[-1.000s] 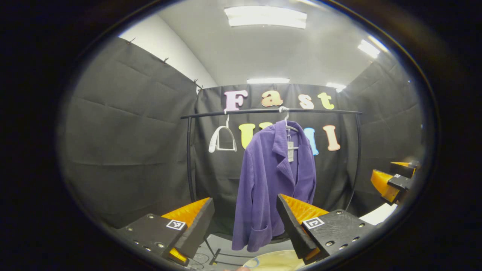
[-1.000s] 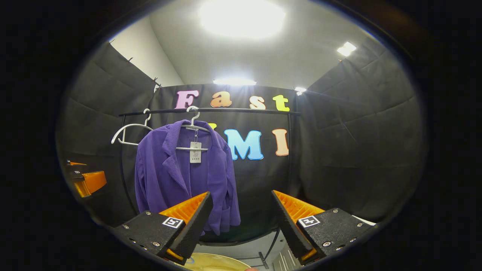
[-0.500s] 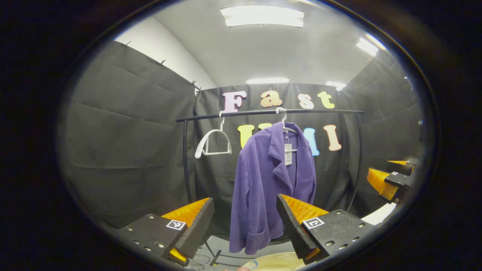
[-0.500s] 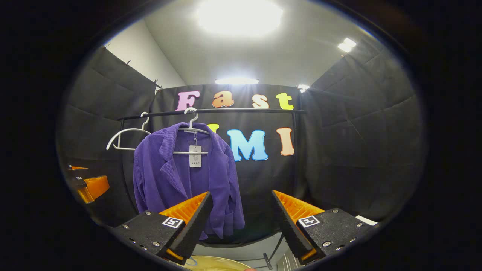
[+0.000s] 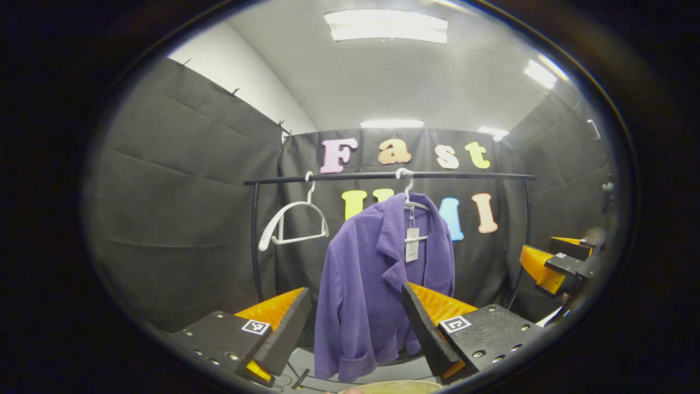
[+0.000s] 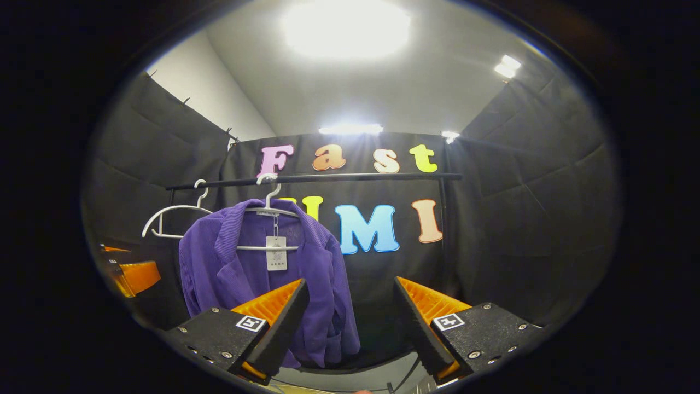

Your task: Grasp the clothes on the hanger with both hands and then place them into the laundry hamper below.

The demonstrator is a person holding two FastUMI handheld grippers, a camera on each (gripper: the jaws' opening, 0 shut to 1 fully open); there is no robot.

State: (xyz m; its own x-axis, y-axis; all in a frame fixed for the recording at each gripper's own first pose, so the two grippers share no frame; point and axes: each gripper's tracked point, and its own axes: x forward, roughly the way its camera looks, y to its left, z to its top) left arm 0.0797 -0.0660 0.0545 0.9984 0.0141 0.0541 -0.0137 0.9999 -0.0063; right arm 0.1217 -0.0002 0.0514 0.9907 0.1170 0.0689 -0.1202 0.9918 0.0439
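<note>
Purple jacket (image 5: pixel 377 284) on a white hanger (image 5: pixel 411 203), hung from a black rail (image 5: pixel 383 176) before the booth's dark cloth wall; open air between jacket and both grippers. Second white hanger (image 5: pixel 292 224), bare, on the same rail toward its left end. Left gripper (image 5: pixel 355 323) level, aimed at the jacket front, fingers spread wide, nothing between them. Right gripper (image 6: pixel 350 317) likewise level and spread wide, jacket (image 6: pixel 262 284) off toward its left finger. Pale rim of the hamper (image 5: pixel 394 386) cut off at the bottom edge of the left gripper view, shape hard to make out. Jacket hem partly hidden behind the near fingers.
</note>
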